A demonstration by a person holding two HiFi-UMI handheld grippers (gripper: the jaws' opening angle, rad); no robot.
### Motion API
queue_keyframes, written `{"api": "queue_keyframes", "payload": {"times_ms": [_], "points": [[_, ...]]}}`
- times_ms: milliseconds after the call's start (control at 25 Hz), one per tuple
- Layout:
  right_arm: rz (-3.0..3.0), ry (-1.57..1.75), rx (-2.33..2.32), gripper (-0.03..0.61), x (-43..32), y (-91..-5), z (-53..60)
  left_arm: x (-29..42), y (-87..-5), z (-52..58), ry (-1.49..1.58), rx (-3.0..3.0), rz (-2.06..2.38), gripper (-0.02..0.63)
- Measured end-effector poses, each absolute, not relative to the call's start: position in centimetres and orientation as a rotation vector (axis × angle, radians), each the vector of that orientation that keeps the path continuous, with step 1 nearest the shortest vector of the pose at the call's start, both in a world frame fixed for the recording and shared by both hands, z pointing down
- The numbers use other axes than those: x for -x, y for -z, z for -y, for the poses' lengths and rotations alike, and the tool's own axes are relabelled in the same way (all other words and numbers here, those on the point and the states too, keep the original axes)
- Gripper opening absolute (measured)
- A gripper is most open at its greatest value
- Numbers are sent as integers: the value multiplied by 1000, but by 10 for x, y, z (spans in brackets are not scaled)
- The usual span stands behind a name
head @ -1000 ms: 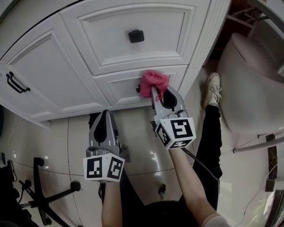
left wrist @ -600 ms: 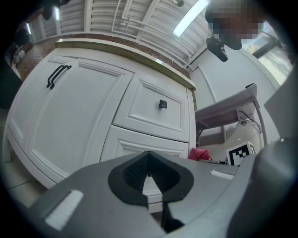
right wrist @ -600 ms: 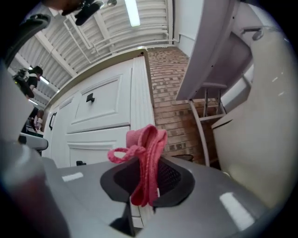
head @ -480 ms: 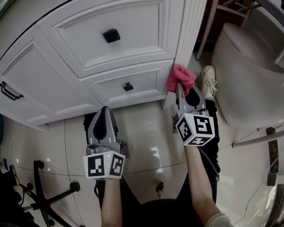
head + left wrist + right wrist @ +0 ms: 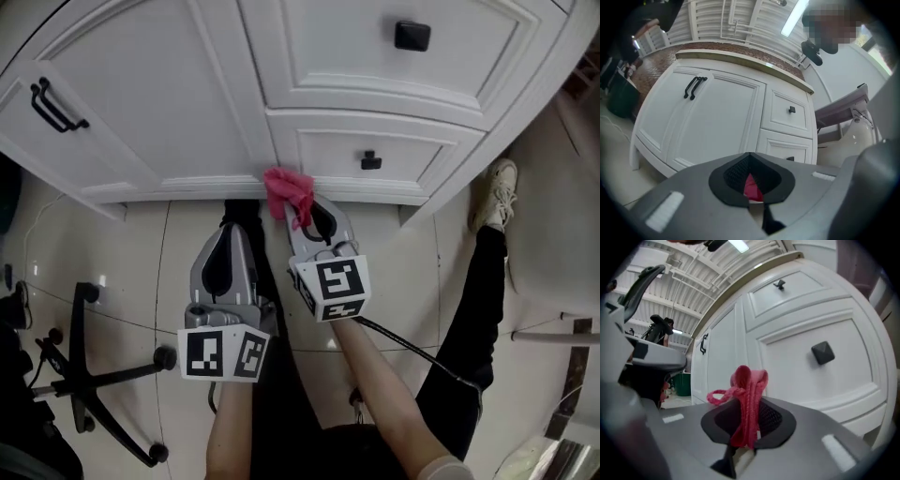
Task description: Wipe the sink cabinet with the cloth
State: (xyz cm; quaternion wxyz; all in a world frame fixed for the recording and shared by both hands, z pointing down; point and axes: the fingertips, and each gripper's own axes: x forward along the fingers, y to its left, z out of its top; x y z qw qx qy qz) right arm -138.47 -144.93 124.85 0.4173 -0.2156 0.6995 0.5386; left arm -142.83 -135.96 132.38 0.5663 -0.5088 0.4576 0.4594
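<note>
Swept left along the sink cabinet (image 5: 178,103), the cloth (image 5: 284,192) protrudes from the clamped right gripper (image 5: 303,215); left gripper (image 5: 226,234) closed.

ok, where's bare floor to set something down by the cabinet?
Bare tile between the cabinet, chair base and left gripper; another patch between the right gripper and the shoe. Crowded mid-frame, around the cloth at the cabinet's foot.
</note>
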Motion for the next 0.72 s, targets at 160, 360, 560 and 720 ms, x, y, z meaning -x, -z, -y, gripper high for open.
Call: {"api": "queue_keyframes", "payload": {"times_ms": [160, 360, 560, 720], "points": [[-1714, -1319, 644, 63, 1353, -1226, 1476, 1445, -1321, 1377, -1073, 1193, -1127, 15], [-1621, -1218, 757, 64, 1248, -1217, 1503, 1414, -1299, 1386, -1087, 1235, -1085, 15], [-1558, -1157, 859, 64, 1170, -1216, 1522, 1341, -1281, 1387, -996, 1253, -1014, 15], [-1550, -1128, 910, 63, 1138, -1219, 1530, 1296, -1281, 1381, -929, 1255, -966, 15]]}}
